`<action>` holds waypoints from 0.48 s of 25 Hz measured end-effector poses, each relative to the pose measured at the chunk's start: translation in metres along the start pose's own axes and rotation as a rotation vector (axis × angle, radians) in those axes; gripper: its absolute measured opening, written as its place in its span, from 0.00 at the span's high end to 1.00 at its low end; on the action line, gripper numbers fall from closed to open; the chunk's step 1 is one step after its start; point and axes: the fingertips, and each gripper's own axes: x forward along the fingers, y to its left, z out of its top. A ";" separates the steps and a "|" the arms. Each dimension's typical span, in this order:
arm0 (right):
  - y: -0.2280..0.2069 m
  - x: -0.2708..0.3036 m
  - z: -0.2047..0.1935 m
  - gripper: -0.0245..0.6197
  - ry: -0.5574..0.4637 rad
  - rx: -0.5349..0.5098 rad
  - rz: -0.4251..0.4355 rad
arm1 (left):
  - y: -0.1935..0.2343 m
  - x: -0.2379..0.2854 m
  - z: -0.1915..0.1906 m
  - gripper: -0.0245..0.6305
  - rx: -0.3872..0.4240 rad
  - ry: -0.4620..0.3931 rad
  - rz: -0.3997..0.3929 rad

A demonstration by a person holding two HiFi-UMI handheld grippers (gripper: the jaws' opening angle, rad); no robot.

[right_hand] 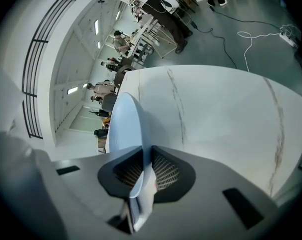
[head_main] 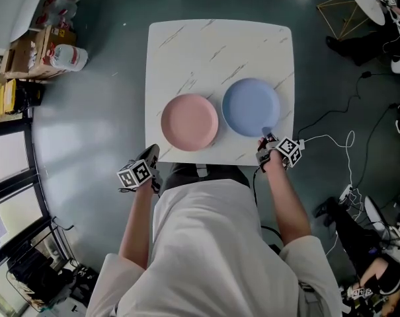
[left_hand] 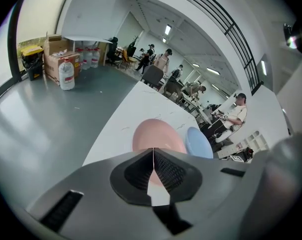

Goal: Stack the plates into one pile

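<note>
A pink plate (head_main: 190, 121) and a blue plate (head_main: 250, 107) lie side by side on the white marble table (head_main: 213, 51). My right gripper (head_main: 268, 139) is shut on the near rim of the blue plate (right_hand: 126, 129), whose edge runs between the jaws in the right gripper view and is tilted up off the table. My left gripper (head_main: 151, 156) is shut and empty, held at the table's near edge in front of the pink plate (left_hand: 158, 138). The blue plate (left_hand: 199, 142) shows beyond the pink one in the left gripper view.
Cardboard boxes and a water jug (head_main: 67, 58) stand on the floor at the left. White cables (head_main: 332, 140) trail on the floor at the right. People sit at tables (left_hand: 190, 89) far across the room.
</note>
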 end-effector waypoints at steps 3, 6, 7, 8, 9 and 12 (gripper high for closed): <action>0.007 0.002 -0.001 0.88 0.005 -0.012 0.003 | 0.003 -0.002 0.000 0.94 -0.009 -0.004 -0.001; 0.015 0.004 -0.005 0.88 0.011 -0.024 0.010 | 0.008 0.000 0.001 0.94 -0.016 -0.005 -0.010; 0.019 0.005 -0.007 0.88 0.013 -0.031 0.011 | 0.009 0.001 0.002 0.94 -0.017 -0.004 -0.012; 0.022 0.006 -0.009 0.88 0.016 -0.037 0.011 | 0.011 0.002 0.003 0.94 -0.015 -0.003 -0.014; 0.024 0.007 -0.012 0.88 0.019 -0.041 0.010 | 0.012 0.003 0.005 0.94 -0.011 0.000 -0.016; 0.028 0.007 -0.022 0.88 0.028 -0.047 -0.001 | 0.013 0.006 0.008 0.94 0.009 0.019 -0.027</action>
